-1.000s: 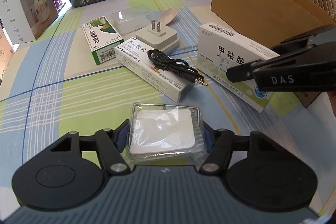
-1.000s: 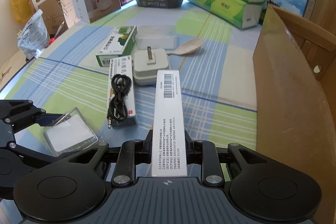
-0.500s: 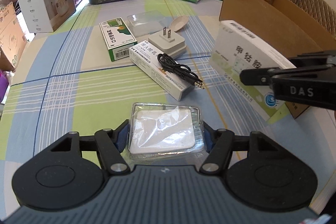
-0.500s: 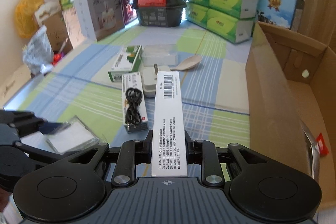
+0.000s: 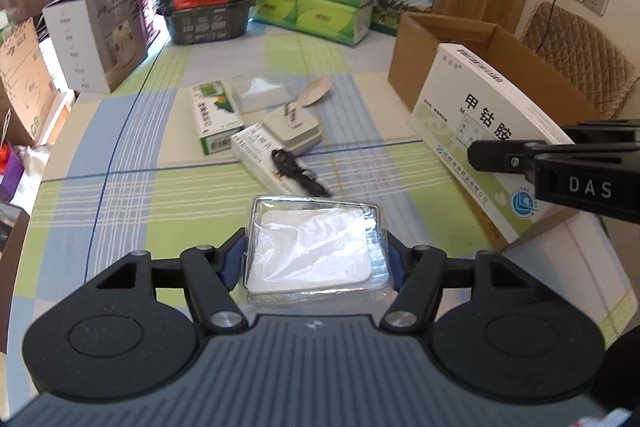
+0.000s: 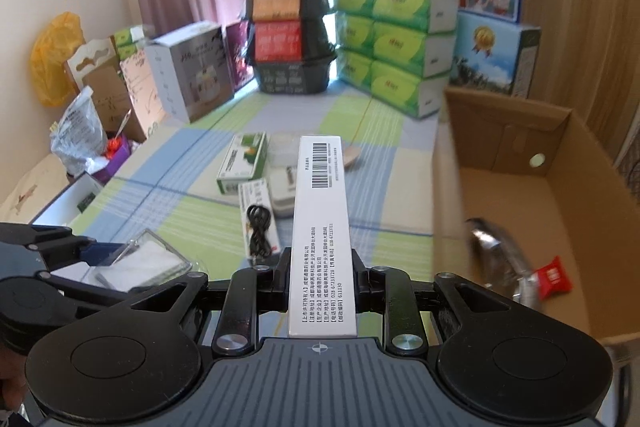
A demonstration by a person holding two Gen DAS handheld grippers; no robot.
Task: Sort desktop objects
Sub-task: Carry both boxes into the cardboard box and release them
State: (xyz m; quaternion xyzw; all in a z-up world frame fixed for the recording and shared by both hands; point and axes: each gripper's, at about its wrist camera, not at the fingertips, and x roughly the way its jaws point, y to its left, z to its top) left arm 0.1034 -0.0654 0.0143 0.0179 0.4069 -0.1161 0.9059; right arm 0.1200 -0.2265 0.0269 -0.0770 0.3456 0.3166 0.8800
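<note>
My left gripper is shut on a clear plastic case with a white pad inside, held above the checked tablecloth. My right gripper is shut on a long white medicine box, held in the air beside the open cardboard box. In the left wrist view the medicine box tilts up at the right, with the right gripper clamped on its lower end. The left gripper and its clear case show at the lower left of the right wrist view.
On the table lie a green-white box, another clear case, a spoon, a white charger plug and a white carton with a black cable on it. The cardboard box holds a shiny object and a red packet. Stacked packages line the table's far edge.
Both grippers have risen. The medicine box has left the table and now hangs higher, next to the cardboard box. The clear case stays clamped in the left gripper.
</note>
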